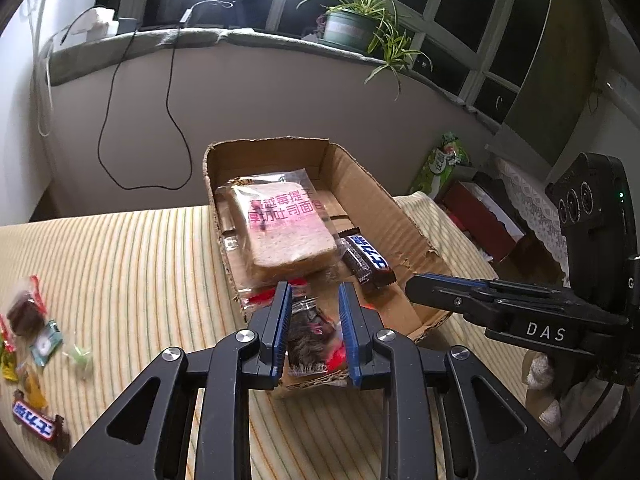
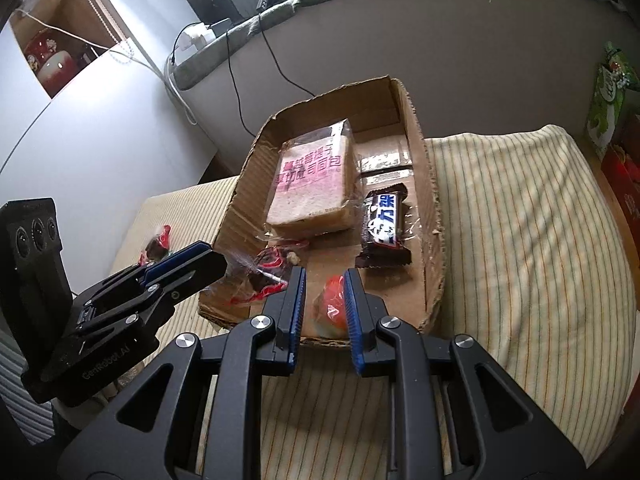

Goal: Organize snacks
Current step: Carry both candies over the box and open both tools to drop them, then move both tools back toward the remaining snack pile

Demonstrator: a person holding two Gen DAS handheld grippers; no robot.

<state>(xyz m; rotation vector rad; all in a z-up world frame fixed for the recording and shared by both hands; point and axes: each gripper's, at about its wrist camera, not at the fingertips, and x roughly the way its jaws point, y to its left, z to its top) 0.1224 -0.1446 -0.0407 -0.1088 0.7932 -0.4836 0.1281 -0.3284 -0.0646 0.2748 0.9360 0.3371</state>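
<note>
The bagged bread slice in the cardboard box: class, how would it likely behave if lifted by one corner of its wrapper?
The bread slice looks soft, so it would probably sag. Its loose clear wrapper looks glossy and may slip or stretch. It seems light for its size, and squeezing would likely dent it.

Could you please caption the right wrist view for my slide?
Right gripper holds a red-wrapped snack over the cardboard box.

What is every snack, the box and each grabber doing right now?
Left tool: shut on a dark cake packet, over the box's near end.
Right tool: shut on a red-orange wrapped snack.
Cardboard box: open-topped.
Bread packet: sealed, flat in box.
Chocolate bar: wrapped, beside bread.
Loose snacks: outside the box.
</note>
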